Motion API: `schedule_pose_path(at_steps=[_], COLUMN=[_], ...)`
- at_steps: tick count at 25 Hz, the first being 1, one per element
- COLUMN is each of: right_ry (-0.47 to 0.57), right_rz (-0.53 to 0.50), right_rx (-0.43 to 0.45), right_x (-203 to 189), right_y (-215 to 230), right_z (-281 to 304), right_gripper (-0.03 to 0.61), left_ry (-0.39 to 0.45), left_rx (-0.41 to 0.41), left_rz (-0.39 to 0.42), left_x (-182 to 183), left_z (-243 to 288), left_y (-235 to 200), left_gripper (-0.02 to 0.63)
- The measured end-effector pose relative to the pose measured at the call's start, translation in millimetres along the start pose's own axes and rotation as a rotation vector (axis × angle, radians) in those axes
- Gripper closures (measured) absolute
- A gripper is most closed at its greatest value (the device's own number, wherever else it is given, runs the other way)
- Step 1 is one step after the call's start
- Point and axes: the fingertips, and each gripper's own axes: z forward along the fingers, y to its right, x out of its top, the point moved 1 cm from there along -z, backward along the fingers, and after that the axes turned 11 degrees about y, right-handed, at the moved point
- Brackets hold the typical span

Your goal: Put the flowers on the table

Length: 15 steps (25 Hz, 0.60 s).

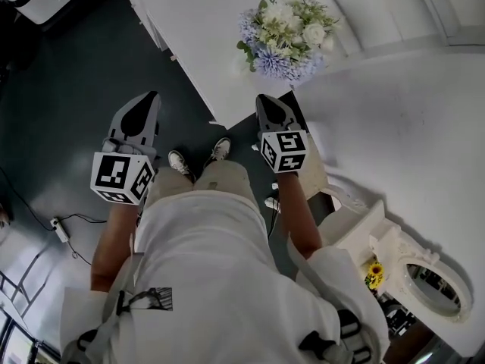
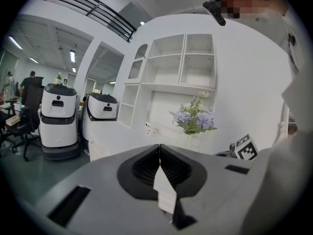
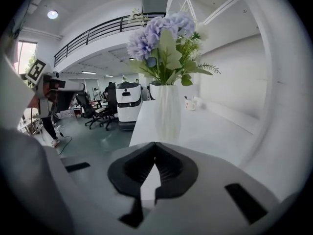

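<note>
Your left gripper (image 2: 159,148) and your right gripper (image 3: 155,146): each has its jaws pressed together with nothing between them, and you hold both before your body above the dark floor (image 1: 76,74). The bouquet of lilac and white flowers (image 3: 164,38) stands upright in a ribbed white vase (image 3: 167,112) on the white table (image 1: 189,21). It is near the table's corner, directly ahead of the right gripper and apart from it.

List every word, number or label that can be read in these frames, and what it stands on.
No readable text in any view.
Left cube and right cube: square black-and-white markers, no letters or numbers.
Shirt: a dark print, too small to read.
Mug: a dark mark, too small to read.
</note>
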Motion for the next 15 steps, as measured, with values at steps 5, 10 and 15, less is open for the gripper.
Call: schedule_pose_path(at_steps=[5,10,15], right_ry=[0.006,0.059,0.14], right_rz=[0.11,0.158,0.144], right_rx=[-0.006,-0.048,-0.074], right_x=[-0.1,28.2,70.0], right_y=[-14.5,-5.1,13.6], right_z=[-9.7,-23.4,-43.7], right_gripper=[0.568,0.569,0.569], left_ry=[0.028,0.055,0.079], left_rx=[0.01,0.026,0.039], left_rz=[-0.009,0.005,0.022], left_x=[8.2,24.4,39.4], left_z=[-16.7,-26.4,-22.5], left_y=[-12.1,-26.5,-33.3], left_gripper=[0.598,0.598,0.598])
